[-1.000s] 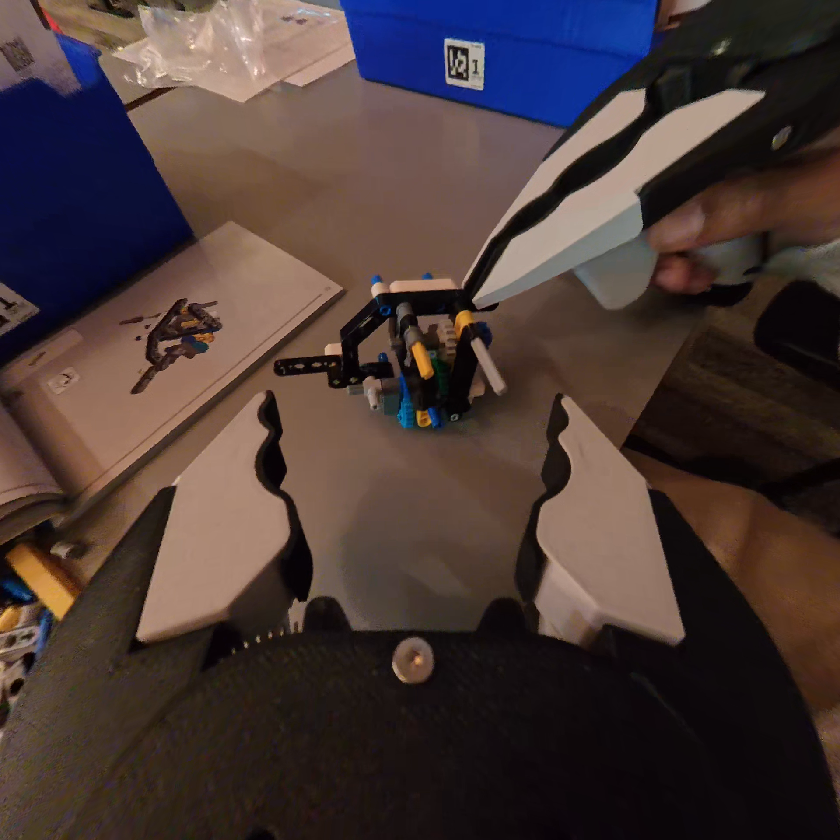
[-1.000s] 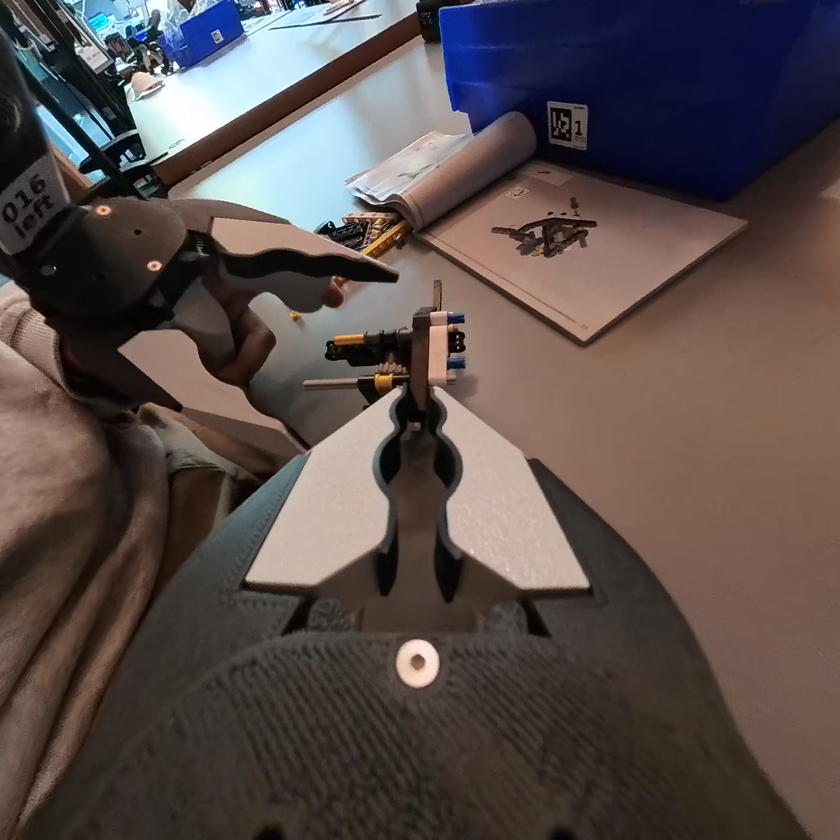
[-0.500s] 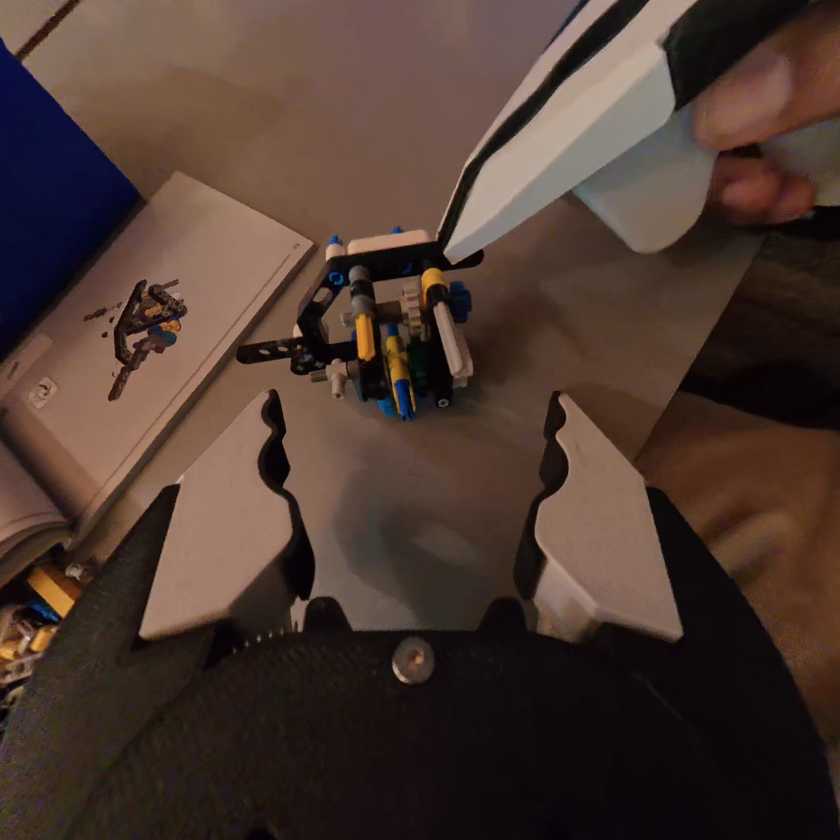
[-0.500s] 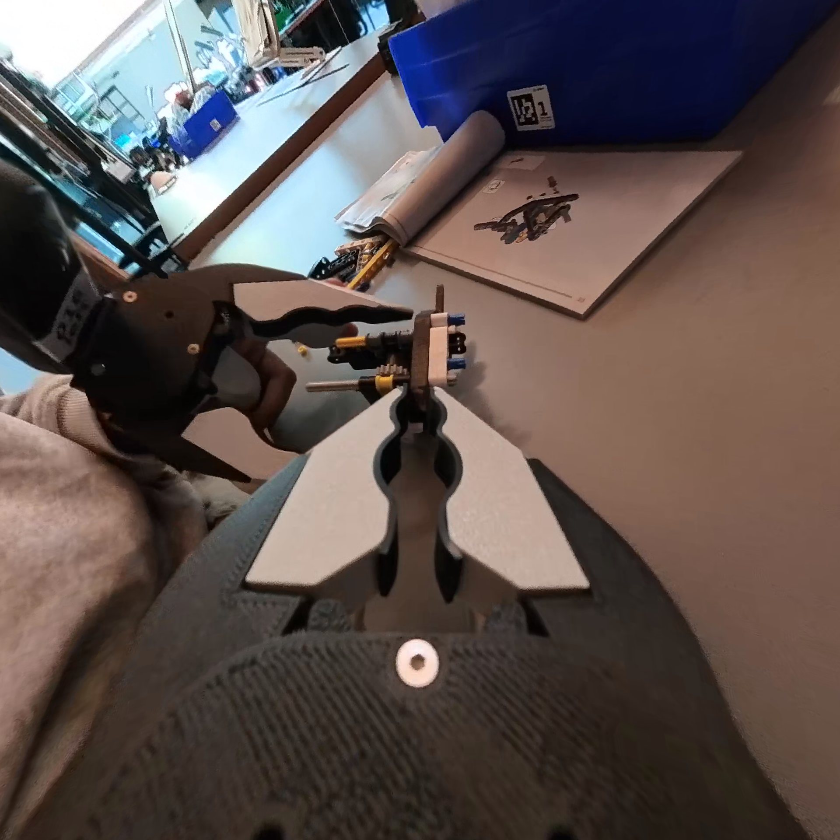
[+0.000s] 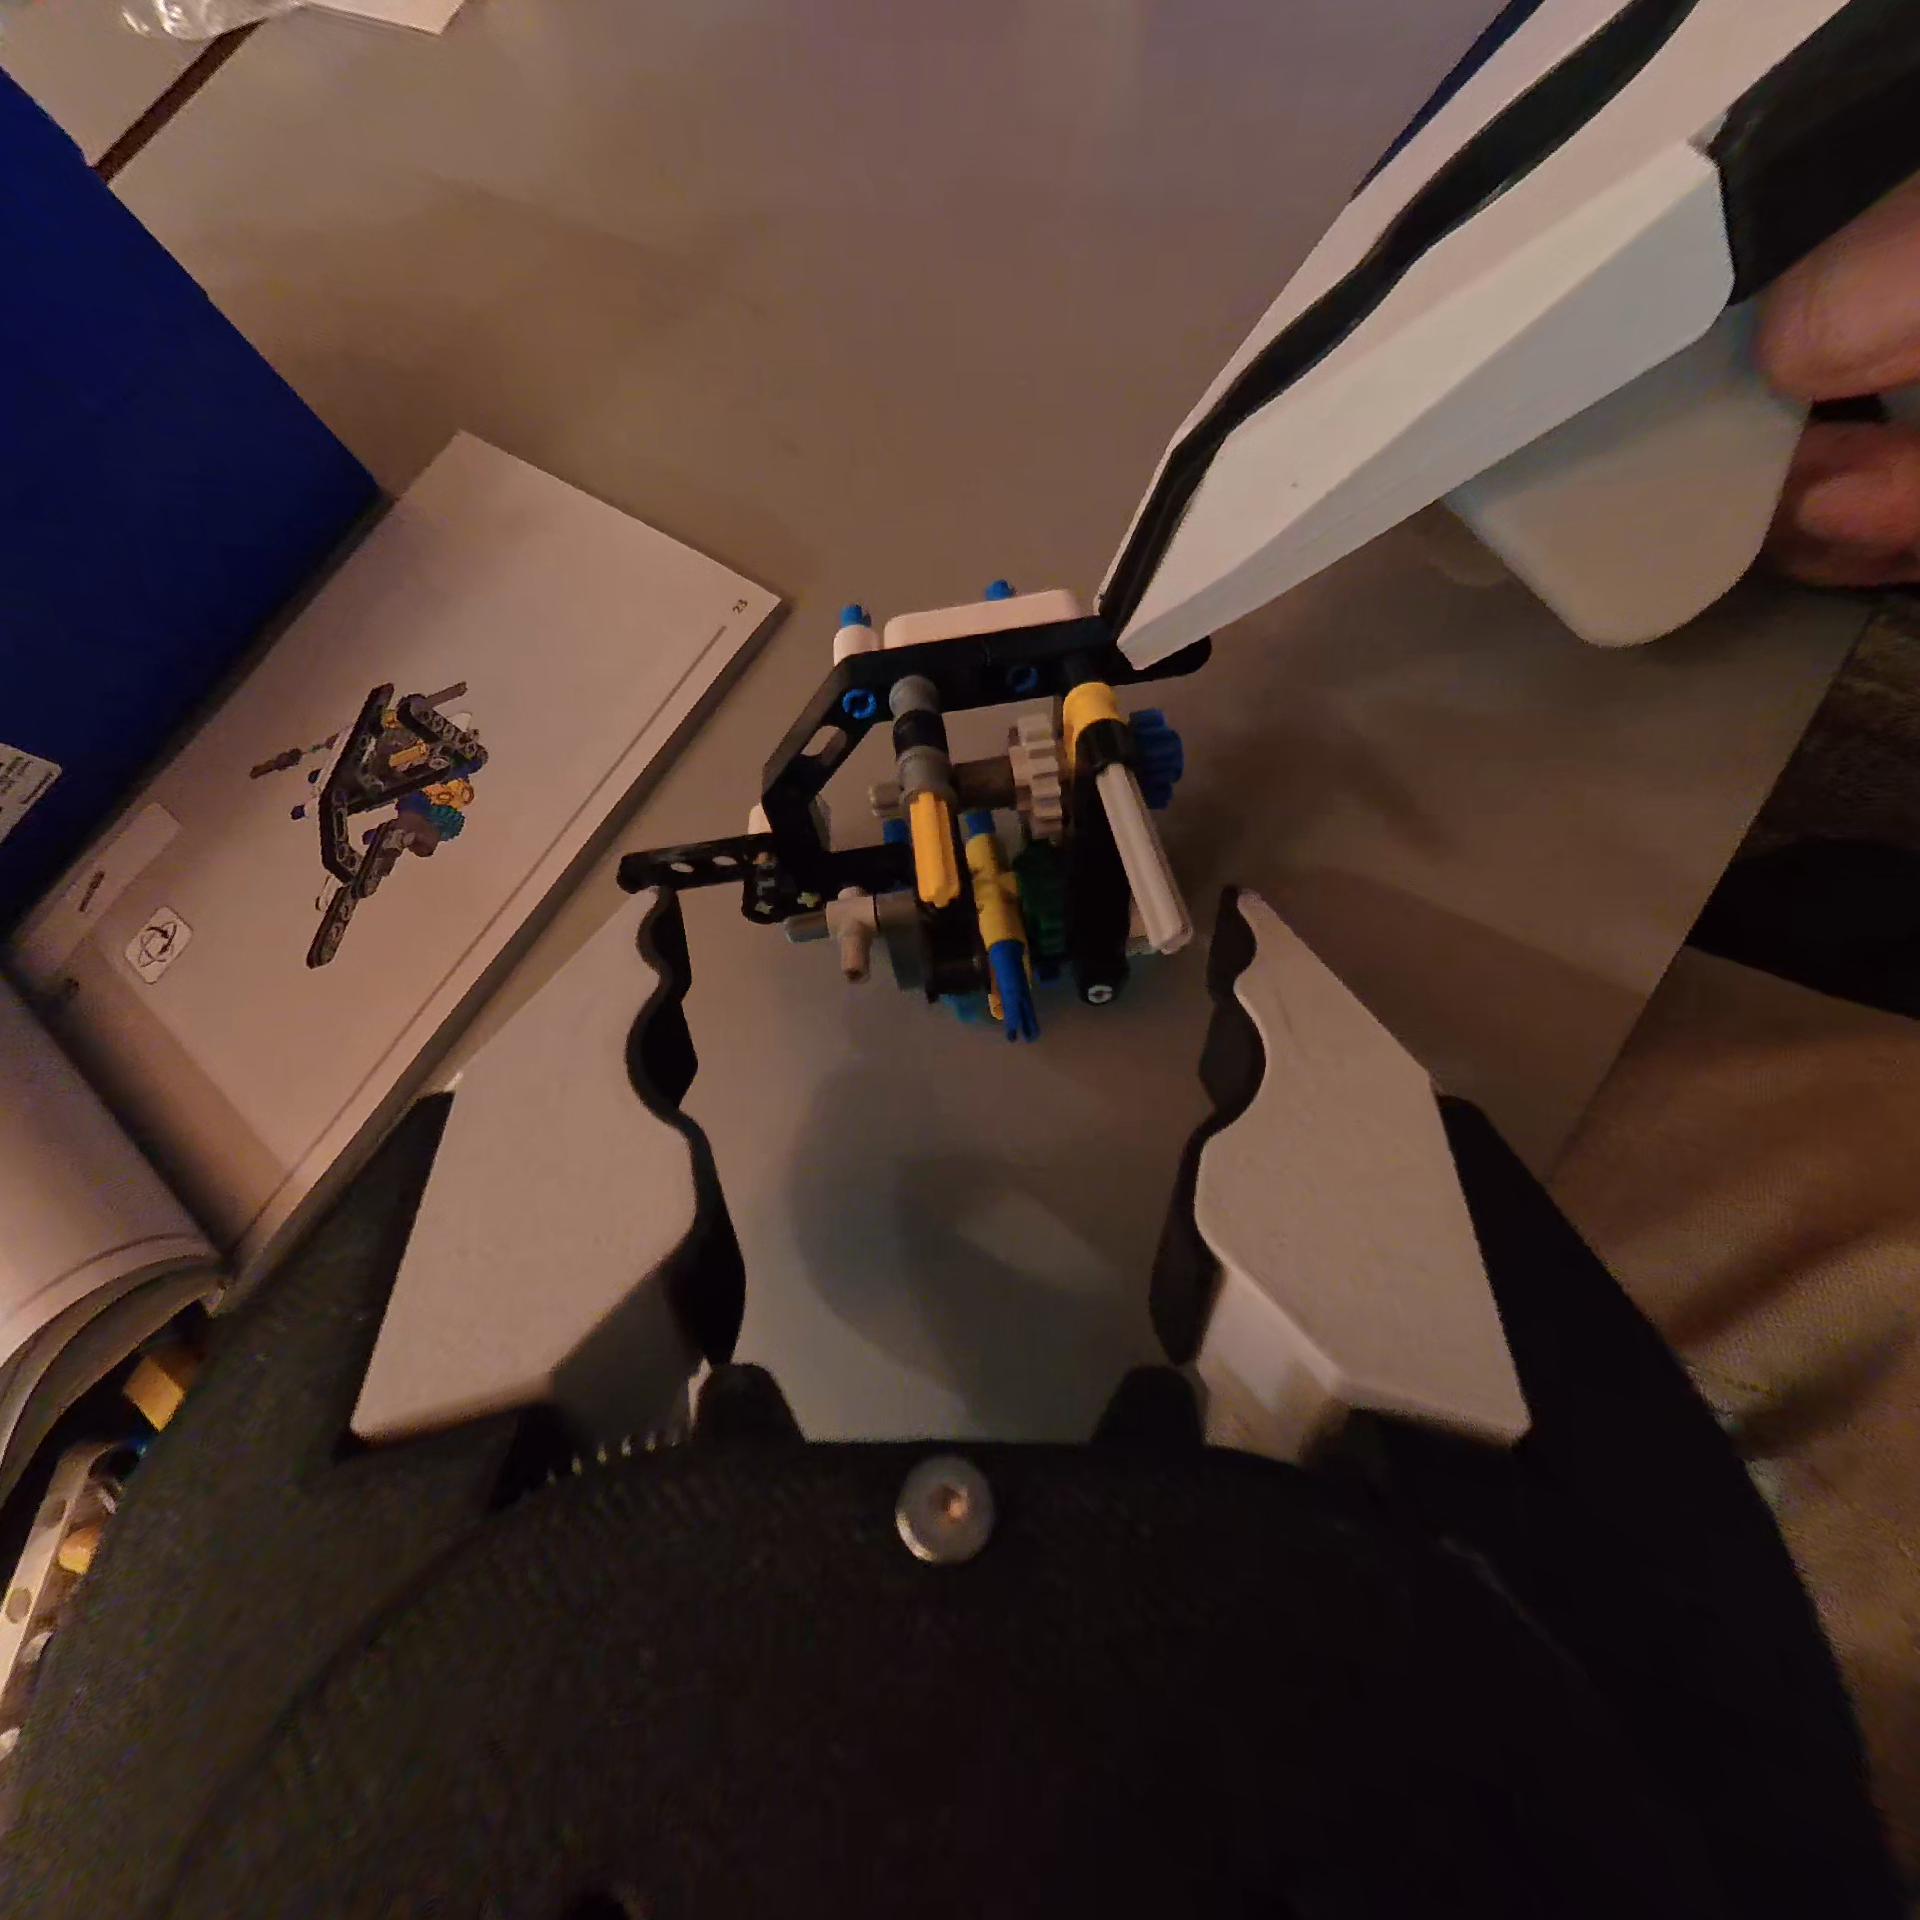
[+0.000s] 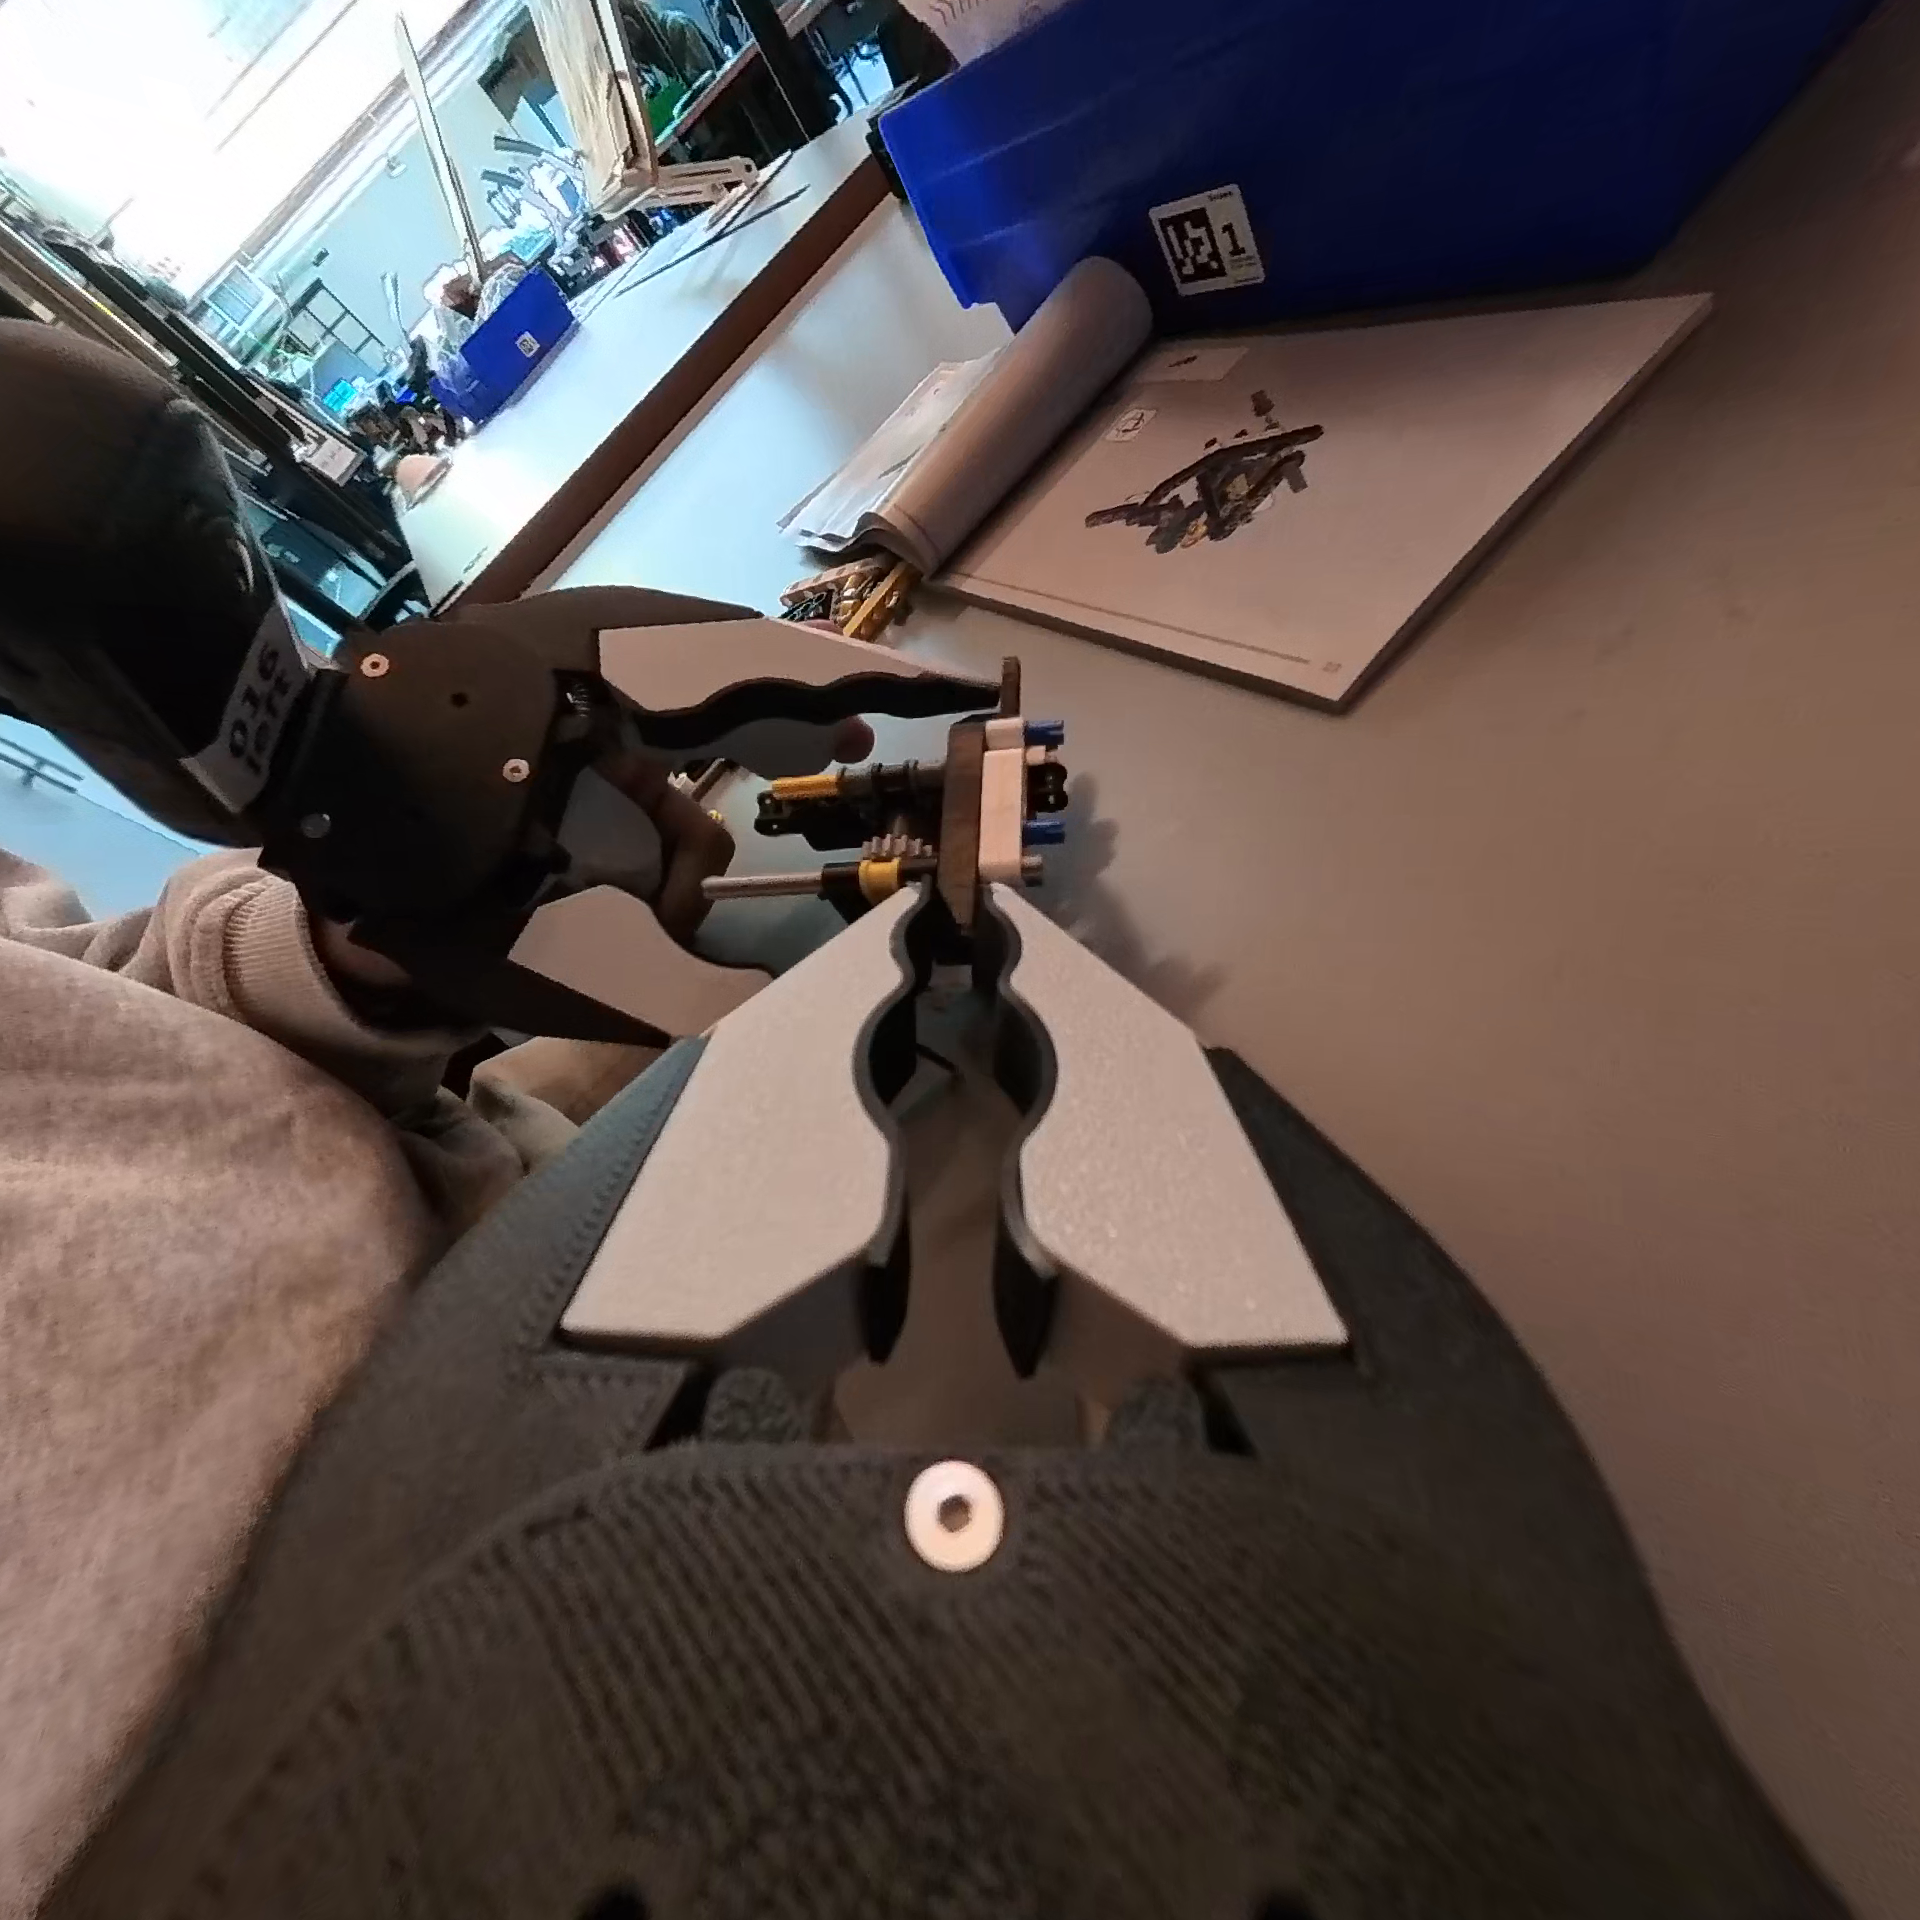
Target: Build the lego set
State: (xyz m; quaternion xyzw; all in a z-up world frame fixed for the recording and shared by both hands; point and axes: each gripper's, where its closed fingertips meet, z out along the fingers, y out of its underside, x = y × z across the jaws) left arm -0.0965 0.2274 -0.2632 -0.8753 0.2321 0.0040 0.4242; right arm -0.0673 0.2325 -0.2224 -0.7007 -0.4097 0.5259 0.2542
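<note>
The part-built Lego model (image 5: 966,831) is a black beam frame with a white plate, grey gears and yellow and blue pins. My right gripper (image 6: 956,909) is shut on the end of the model's black beam (image 6: 966,821) and holds it just over the table. It enters the left wrist view from the upper right (image 5: 1127,629). My left gripper (image 5: 951,914) is open, with a fingertip either side of the model's near end. In the right wrist view its upper finger (image 6: 790,665) reaches the top of the beam.
An open instruction booklet (image 5: 416,779) lies left of the model, in front of a blue bin (image 5: 125,520); both show in the right wrist view (image 6: 1351,499), (image 6: 1351,135). Loose pieces (image 5: 104,1455) lie by the booklet's spine. The table edge and a person's leg (image 5: 1714,1195) are at right. Tip to tip, the grippers are about 5 cm apart.
My left gripper has moved forward, still open, so its fingertips now flank the model. My right gripper has stayed shut on the black beam and tilted with it.
</note>
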